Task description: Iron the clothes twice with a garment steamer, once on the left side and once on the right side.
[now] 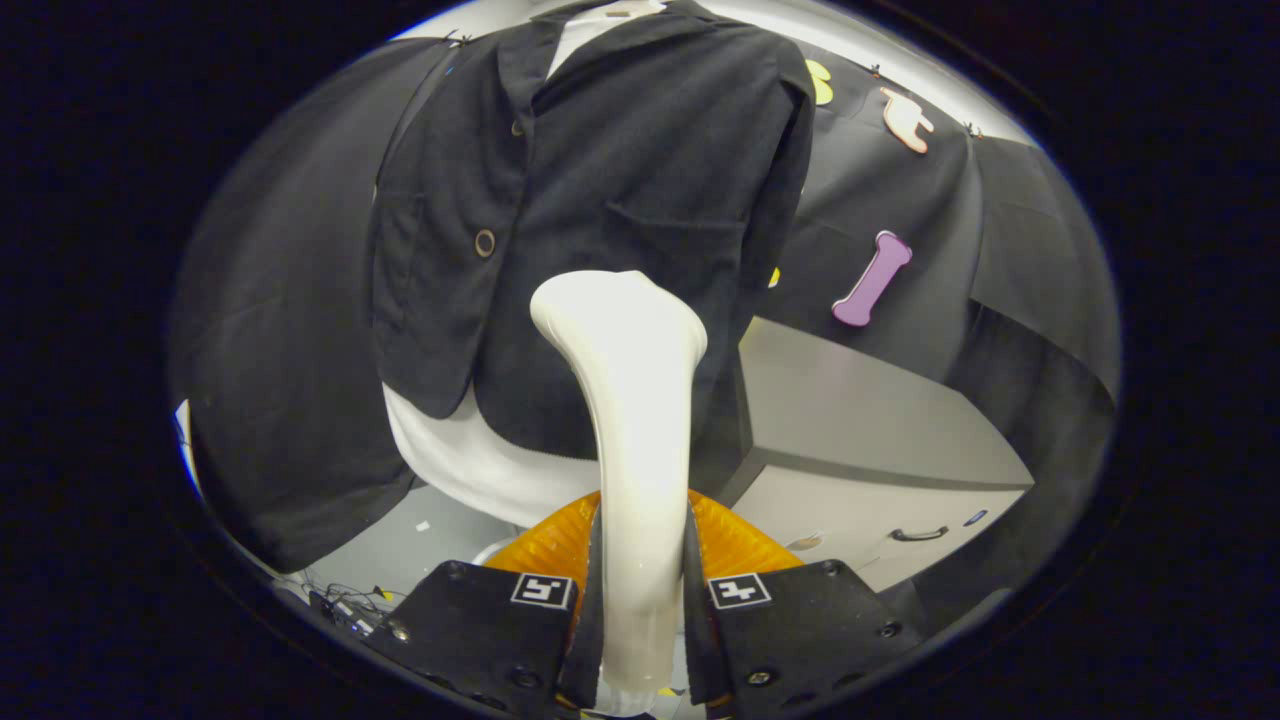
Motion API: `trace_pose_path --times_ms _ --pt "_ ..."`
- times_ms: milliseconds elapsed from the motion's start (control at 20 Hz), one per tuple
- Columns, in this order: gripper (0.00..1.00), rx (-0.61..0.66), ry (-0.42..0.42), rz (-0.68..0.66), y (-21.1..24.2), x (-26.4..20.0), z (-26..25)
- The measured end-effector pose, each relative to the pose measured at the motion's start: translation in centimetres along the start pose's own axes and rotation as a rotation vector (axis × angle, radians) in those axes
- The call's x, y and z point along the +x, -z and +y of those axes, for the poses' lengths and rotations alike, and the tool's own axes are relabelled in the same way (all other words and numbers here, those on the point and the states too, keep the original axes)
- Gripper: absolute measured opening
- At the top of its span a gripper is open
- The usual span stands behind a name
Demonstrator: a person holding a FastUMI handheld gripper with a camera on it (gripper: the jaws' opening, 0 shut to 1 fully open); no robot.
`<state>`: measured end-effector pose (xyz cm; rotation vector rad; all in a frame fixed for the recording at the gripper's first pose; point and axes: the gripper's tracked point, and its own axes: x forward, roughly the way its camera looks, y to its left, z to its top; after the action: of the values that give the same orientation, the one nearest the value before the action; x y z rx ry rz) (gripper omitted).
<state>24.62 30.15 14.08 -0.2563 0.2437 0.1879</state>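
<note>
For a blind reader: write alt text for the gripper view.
The tool is shut on the handle of a white garment steamer, whose head sits in front of a dark jacket hanging over a white shirt. Beyond the jacket stands a grey cabinet.

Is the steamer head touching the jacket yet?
Cannot tell. In the gripper view, the steamer, clamped in the claw, overlaps the jacket; no gap or contact shows.

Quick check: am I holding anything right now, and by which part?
Yes. The gripper is shut on the garment steamer, both fingers pressing the lower part of its white handle; its head points at the dark jacket.
</note>
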Motion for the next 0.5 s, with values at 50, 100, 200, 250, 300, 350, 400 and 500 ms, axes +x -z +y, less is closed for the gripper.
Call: trace_pose_path --times_ms 50,100,200,250,300,350,400,500 --pt "0.36 0.0 -0.003 0.015 0.7 0.5 0.2" --pt "0.36 0.002 -0.006 0.027 1.4 0.7 0.2" --pt "0.36 0.004 -0.011 0.052 2.8 1.5 0.2" --pt "0.36 0.004 -0.014 0.063 3.5 1.9 0.3" --pt "0.36 0.003 -0.017 0.074 4.2 2.3 0.4" --pt "0.36 0.004 -0.019 0.086 4.8 2.6 0.6" --pt "0.36 0.003 -0.023 0.096 5.4 2.9 0.9" --pt "0.36 -0.005 -0.028 0.12 6.7 3.4 1.3"
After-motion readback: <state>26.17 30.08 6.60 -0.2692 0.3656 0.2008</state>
